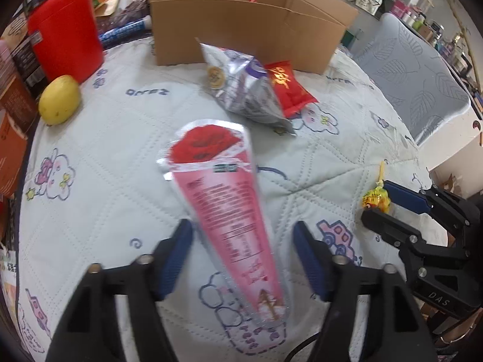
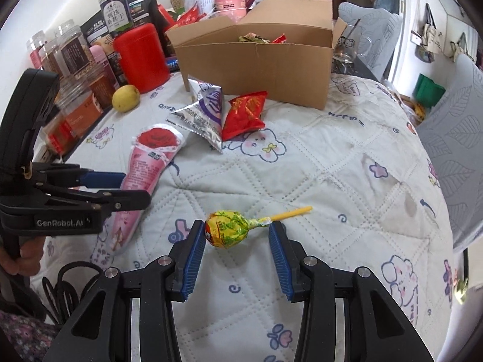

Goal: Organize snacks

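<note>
Tongs on the left (image 1: 241, 241) stand wide, both blue pads clear of the pink cone-shaped packet (image 1: 225, 199) that lies between them on the quilted desk (image 1: 114, 157). The right tongs (image 2: 237, 238) are narrower, set around a lollipop (image 2: 229, 229) in a yellow-green wrapper; the left pad touches its head, while the right pad sits at the base of the yellow stick, so a firm grip cannot be told. The left view shows that lollipop only as a small shape beside the other tongs' tips. Beyond lie a silver-purple bag (image 2: 202, 111) and a red packet (image 2: 244, 114), touching, in front of an open cardboard box (image 2: 256, 57). The right view looks into the box, where 2 or more wrappers show. A yellow fruit (image 1: 59, 100) sits beside a red canister (image 1: 66, 30).
</note>
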A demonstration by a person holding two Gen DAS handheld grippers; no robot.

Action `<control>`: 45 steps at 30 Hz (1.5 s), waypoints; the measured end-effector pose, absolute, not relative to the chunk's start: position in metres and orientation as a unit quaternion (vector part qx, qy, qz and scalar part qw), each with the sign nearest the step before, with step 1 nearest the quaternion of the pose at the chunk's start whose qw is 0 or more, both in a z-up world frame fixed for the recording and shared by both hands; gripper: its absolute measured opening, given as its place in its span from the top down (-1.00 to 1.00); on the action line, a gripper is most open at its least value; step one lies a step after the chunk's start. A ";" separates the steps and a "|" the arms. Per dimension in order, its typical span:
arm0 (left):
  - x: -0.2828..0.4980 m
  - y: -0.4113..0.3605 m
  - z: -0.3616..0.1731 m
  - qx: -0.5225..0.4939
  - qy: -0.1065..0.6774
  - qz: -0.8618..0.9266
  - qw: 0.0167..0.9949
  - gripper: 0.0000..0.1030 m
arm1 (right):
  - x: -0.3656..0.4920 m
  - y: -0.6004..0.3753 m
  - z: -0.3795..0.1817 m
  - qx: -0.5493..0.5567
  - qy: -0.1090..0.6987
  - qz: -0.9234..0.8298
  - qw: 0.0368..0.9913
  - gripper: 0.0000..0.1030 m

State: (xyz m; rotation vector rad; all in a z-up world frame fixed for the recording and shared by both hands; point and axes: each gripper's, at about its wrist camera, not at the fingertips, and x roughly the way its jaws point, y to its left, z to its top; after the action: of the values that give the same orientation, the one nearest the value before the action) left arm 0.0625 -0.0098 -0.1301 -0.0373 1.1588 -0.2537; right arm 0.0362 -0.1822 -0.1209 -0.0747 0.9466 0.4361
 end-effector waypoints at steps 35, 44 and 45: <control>0.047 -0.019 -0.125 -0.006 0.503 -0.076 0.861 0.36 | 0.046 -0.198 -0.120 -0.119 0.389 0.262 0.875 -0.80; 0.049 -0.022 -0.128 -0.001 0.498 -0.057 0.865 0.36 | 0.049 -0.185 -0.123 -0.152 0.372 0.323 0.857 -0.80; 0.049 -0.022 -0.128 -0.004 0.499 -0.058 0.865 0.36 | 0.051 -0.183 -0.124 -0.158 0.372 0.326 0.855 -0.80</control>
State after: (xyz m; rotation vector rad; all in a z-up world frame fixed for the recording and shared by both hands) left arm 0.0490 -0.0216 -0.1277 -0.0074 1.0447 -0.1207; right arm 0.0507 -0.1834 -0.1235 -0.3314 0.7823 0.6850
